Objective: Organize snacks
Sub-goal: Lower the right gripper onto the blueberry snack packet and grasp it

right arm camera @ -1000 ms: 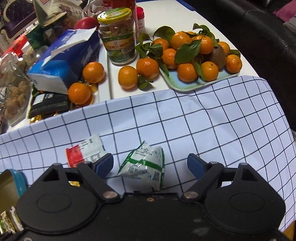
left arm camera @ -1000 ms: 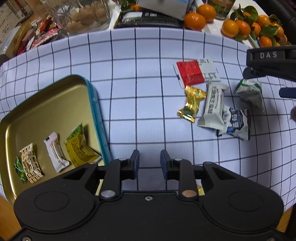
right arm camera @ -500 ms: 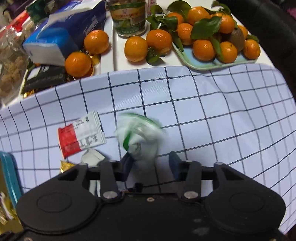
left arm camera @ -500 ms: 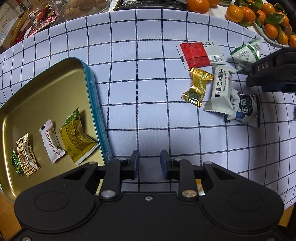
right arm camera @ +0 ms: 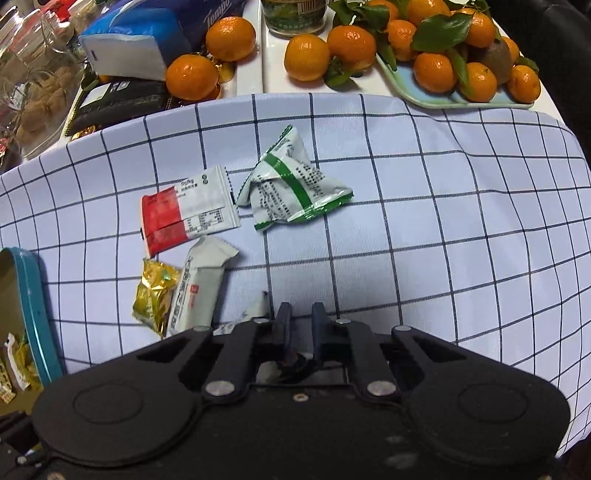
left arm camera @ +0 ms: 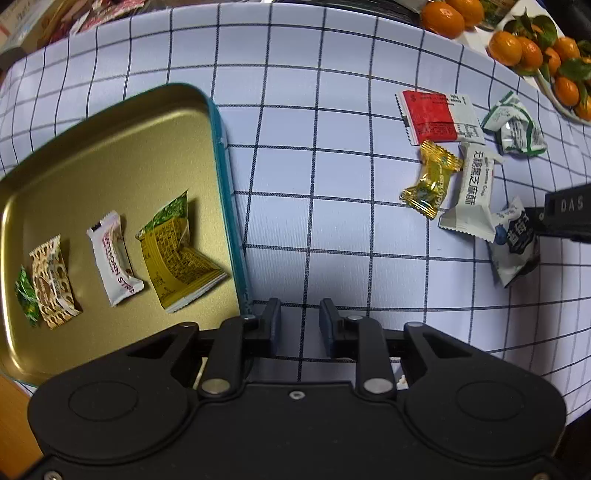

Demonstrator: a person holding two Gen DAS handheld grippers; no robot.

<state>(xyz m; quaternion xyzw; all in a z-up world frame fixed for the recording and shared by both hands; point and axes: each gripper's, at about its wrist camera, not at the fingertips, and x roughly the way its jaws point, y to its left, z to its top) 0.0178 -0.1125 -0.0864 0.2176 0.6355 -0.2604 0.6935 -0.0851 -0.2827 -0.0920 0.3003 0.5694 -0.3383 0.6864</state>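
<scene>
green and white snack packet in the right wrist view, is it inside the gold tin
No, the green and white snack packet lies on the checked tablecloth, well apart from the gold tin at the left edge.

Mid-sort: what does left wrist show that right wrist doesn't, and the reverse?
Left only: the whole tin with four snacks showing inside, and the face of the blue packet pinched by the right gripper.
Right only: tissue pack, jar, kiwi.
Both: red sachet, gold candy, white bar, green packet, oranges, and the tin's teal rim.
</scene>
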